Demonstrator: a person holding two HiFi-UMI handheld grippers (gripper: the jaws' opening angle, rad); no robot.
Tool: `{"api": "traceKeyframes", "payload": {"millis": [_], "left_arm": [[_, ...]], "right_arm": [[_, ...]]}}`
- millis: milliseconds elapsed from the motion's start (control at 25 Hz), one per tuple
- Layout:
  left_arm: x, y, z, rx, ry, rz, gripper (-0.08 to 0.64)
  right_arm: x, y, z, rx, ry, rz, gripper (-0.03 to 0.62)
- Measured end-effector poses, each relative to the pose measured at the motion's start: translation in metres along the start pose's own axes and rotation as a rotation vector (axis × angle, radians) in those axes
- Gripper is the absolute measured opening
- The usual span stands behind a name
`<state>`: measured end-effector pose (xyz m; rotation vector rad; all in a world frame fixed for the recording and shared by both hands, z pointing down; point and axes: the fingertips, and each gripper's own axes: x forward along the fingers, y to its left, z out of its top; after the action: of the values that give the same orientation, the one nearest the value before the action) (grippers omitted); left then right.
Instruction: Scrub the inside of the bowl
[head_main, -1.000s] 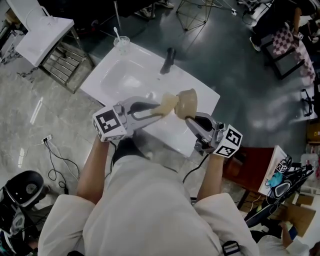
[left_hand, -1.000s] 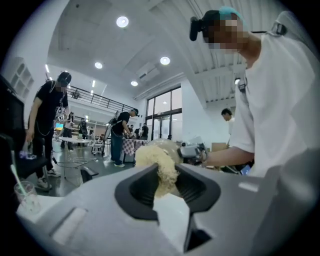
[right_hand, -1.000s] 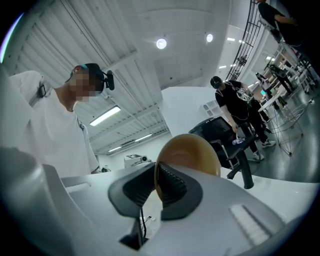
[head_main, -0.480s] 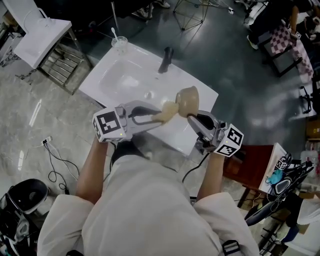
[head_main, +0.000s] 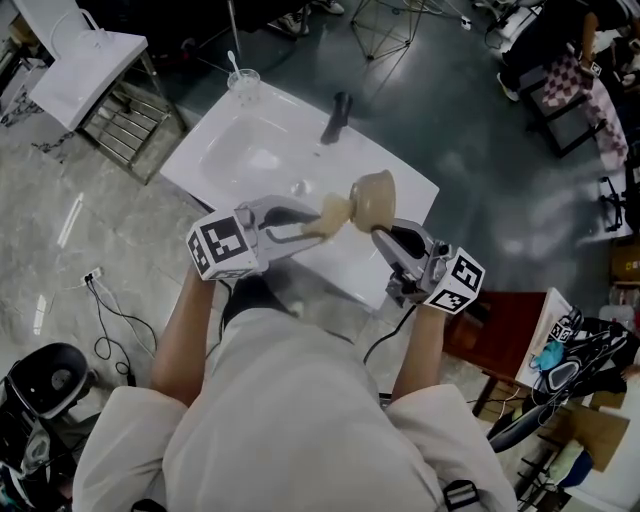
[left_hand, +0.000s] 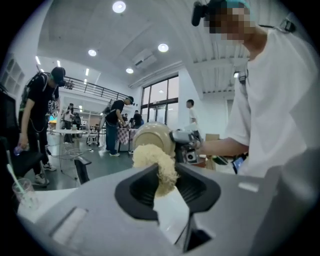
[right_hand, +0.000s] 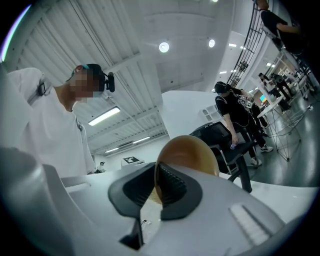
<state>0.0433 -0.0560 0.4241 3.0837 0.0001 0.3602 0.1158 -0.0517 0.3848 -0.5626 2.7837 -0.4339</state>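
Observation:
A tan bowl (head_main: 375, 194) hangs tilted over the white sink (head_main: 235, 150), pinched by its rim in my right gripper (head_main: 381, 232). In the right gripper view the bowl (right_hand: 192, 152) rises from between the shut jaws, its rim (right_hand: 157, 182) clamped. My left gripper (head_main: 318, 219) is shut on a pale fluffy scrubber (head_main: 335, 210) that meets the bowl's left side. In the left gripper view the scrubber (left_hand: 157, 162) sticks up from the jaws, with the bowl (left_hand: 154, 136) just behind it.
A dark faucet (head_main: 337, 115) stands at the sink's far edge. A clear cup with a stick in it (head_main: 242, 84) sits at the far left corner. A metal rack (head_main: 125, 128) and a white stand are left of the sink. People stand in the background.
The bowl and scrubber stay pressed together; both shifted slightly, with the scrubber rubbing a little along the bowl. Both grips are unchanged.

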Motion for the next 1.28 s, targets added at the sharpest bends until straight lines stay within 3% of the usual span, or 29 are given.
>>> {"api": "traceKeyframes", "payload": {"millis": [160, 320, 400, 480, 560, 640, 800, 1000, 1120, 1200, 1280], "left_arm": [[-0.003, -0.006, 0.013, -0.013, -0.072, -0.032, 0.101], [-0.004, 0.016, 0.022, -0.051, -0.138, 0.068, 0.101], [-0.002, 0.023, 0.015, -0.048, -0.108, 0.112, 0.101], [0.002, 0.024, 0.000, -0.014, -0.020, 0.130, 0.101], [0.006, 0.018, -0.010, 0.007, 0.044, 0.103, 0.100], [0.007, 0.008, -0.012, 0.007, 0.056, 0.054, 0.100], [0.000, -0.005, 0.008, -0.016, -0.061, -0.006, 0.100], [-0.010, 0.008, 0.033, -0.051, -0.188, 0.079, 0.100], [-0.006, 0.016, 0.025, 0.008, -0.109, 0.152, 0.100], [-0.001, 0.008, 0.018, 0.065, -0.034, 0.141, 0.100], [-0.003, -0.003, 0.023, 0.061, -0.062, 0.100, 0.098]], "right_arm": [[-0.002, -0.008, -0.008, 0.018, 0.018, -0.030, 0.018], [0.001, -0.005, -0.013, 0.037, 0.034, -0.008, 0.020], [0.007, 0.000, -0.012, 0.025, 0.036, 0.006, 0.025], [0.011, 0.004, -0.011, 0.006, 0.039, 0.007, 0.028], [0.011, 0.004, -0.008, -0.004, 0.034, 0.002, 0.029], [0.009, 0.001, -0.005, -0.007, 0.025, -0.014, 0.027], [0.003, -0.004, -0.001, -0.025, 0.019, -0.066, 0.018], [0.014, 0.005, 0.005, -0.095, 0.070, -0.061, 0.018], [0.021, 0.019, 0.013, -0.121, 0.063, -0.022, 0.021], [0.023, 0.025, 0.018, -0.136, 0.058, -0.017, 0.026], [0.022, 0.026, 0.024, -0.138, 0.037, -0.024, 0.025]]}}
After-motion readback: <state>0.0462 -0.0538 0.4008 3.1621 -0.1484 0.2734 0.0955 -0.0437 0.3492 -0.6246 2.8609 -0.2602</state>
